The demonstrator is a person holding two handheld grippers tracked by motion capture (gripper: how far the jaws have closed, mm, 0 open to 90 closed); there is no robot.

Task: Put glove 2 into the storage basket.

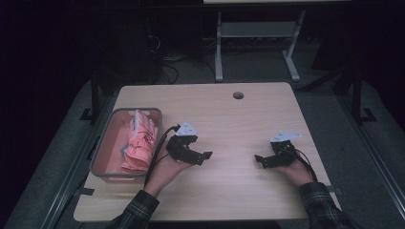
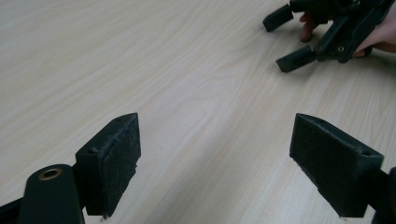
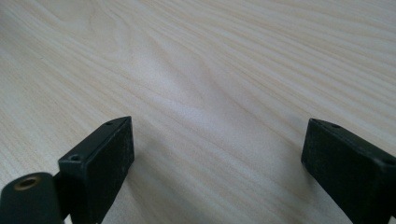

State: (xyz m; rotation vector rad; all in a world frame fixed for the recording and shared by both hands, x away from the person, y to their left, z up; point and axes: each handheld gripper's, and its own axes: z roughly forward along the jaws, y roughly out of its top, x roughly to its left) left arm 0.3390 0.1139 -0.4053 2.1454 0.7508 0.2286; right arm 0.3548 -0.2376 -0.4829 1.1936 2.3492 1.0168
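Observation:
On the light wooden table (image 1: 229, 124) a hand holds my left gripper (image 1: 204, 158) just right of a grey basket (image 1: 101, 146). In its own view the left gripper (image 2: 217, 158) is open over bare wood with nothing between the pads. My right gripper (image 1: 260, 161) rests low at the right side, pointing left toward the other. It stands open too, and in its own view the right gripper (image 3: 217, 158) has only wood grain between the pads. The left gripper view also catches the right gripper (image 2: 317, 37) farther off, held by fingers. Folded pink cloth (image 1: 140, 144) lies inside the basket.
A round cable hole (image 1: 238, 95) sits near the table's far edge. Behind the table stands a white desk frame (image 1: 258, 33), with cables (image 1: 167, 67) on the dark floor. Bare wood stretches between the two grippers.

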